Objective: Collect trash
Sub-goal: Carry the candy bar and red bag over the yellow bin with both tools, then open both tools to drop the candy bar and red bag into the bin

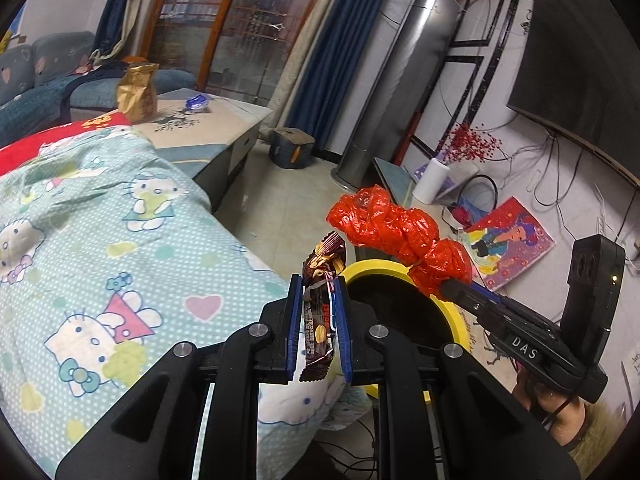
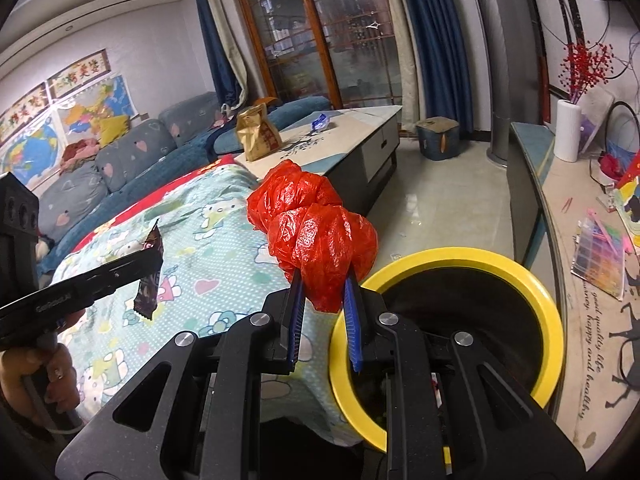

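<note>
My left gripper (image 1: 318,280) is shut on a dark brown snack wrapper (image 1: 320,312), which stands upright between the blue pads, just left of the yellow-rimmed bin (image 1: 460,312). My right gripper (image 2: 322,280) is shut on a crumpled red plastic bag (image 2: 320,232), held above the left rim of that bin (image 2: 548,304). From the left wrist view the red bag (image 1: 400,236) hangs over the bin's far side in the right gripper (image 1: 446,286). In the right wrist view the left gripper (image 2: 154,258) holds the wrapper (image 2: 150,284) over the quilt.
A Hello Kitty quilt (image 1: 100,260) covers the surface left of the bin. Behind it a low table (image 1: 208,128) carries a gold paper bag (image 1: 138,94) and a blue wrapper (image 1: 198,102). A side counter (image 2: 592,280) with papers runs along the right. A hand (image 2: 52,368) grips the left tool.
</note>
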A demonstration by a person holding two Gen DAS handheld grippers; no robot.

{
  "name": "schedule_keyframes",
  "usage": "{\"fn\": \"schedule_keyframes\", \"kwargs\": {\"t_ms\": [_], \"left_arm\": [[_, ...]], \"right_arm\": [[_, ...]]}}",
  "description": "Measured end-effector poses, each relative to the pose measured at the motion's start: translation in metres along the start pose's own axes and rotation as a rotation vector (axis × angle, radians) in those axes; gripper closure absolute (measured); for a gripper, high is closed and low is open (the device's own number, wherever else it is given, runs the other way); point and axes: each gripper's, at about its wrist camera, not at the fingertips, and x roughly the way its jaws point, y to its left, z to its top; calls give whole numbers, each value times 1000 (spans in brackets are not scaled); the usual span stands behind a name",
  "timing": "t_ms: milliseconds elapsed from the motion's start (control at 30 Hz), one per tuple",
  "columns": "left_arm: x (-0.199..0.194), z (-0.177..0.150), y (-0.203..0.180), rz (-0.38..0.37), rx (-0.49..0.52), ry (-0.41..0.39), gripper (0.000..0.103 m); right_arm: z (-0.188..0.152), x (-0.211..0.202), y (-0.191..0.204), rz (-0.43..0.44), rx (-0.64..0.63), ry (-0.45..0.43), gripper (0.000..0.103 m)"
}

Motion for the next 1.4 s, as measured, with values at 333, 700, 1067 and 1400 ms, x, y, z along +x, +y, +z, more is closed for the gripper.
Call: {"fn": "schedule_keyframes", "kwargs": {"t_ms": [333,700,1067,1400], "left_arm": [[8,-2,-22,-30,41,16,87],[23,-10,-48,-76,101,46,87],[40,-18,-74,-117,171,71,87],[57,-24,-97,-147,222,84,86]], "right_arm": [[-6,-9,-21,-56,29,2,90],[-12,-24,-51,-120,69,-2,90],[-18,-32,-83,-191,138,13,90],[-25,-34,-108,-235,201,31,90]]}}
